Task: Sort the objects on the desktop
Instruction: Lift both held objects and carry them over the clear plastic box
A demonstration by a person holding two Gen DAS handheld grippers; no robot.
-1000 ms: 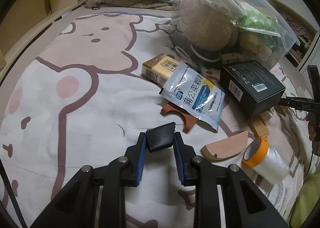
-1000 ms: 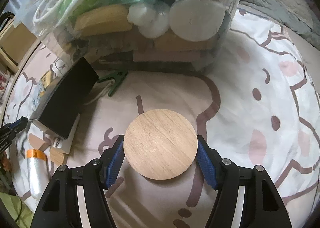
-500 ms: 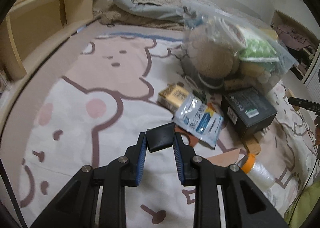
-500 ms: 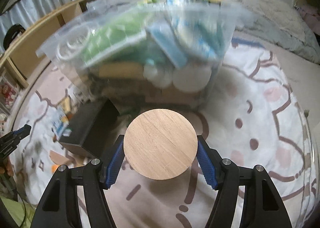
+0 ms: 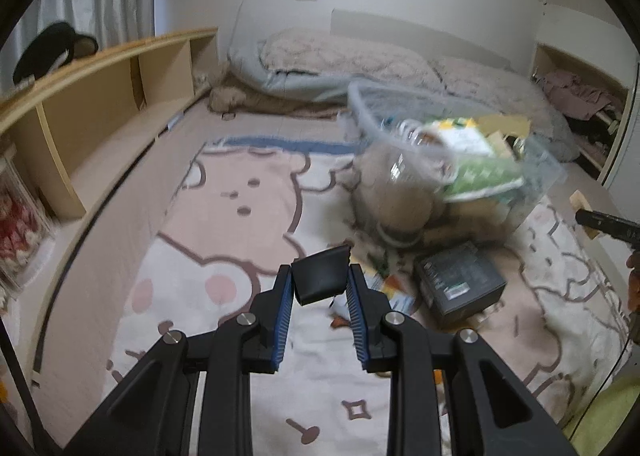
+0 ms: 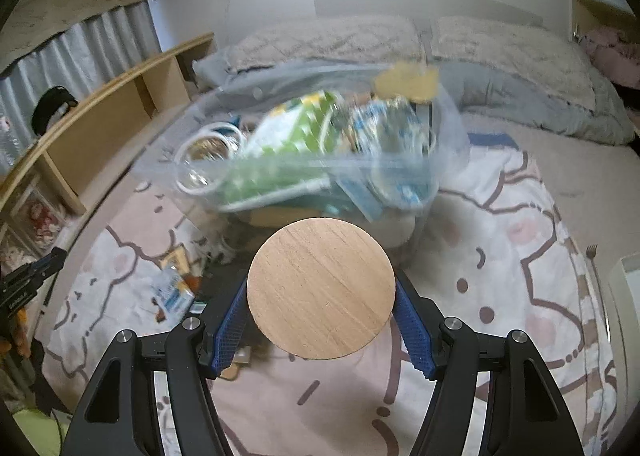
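Grippers higher than before, left (image 5: 320,288) clamping black wedge (image 5: 319,275), right (image 6: 320,320) wooden disc (image 6: 321,288).

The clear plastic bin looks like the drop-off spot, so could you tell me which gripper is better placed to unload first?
Probably right: the right gripper holds its wooden disc directly before the bin.

I raise both grippers away from the blanket (image 5: 248,336). In the left view the box (image 5: 460,282) and bin (image 5: 452,175) now sit smaller and lower, and the wall and shelf (image 5: 100,95) appear. In the right view the bin's open top (image 6: 312,143) now shows, and the pillows (image 6: 400,43) come into view.
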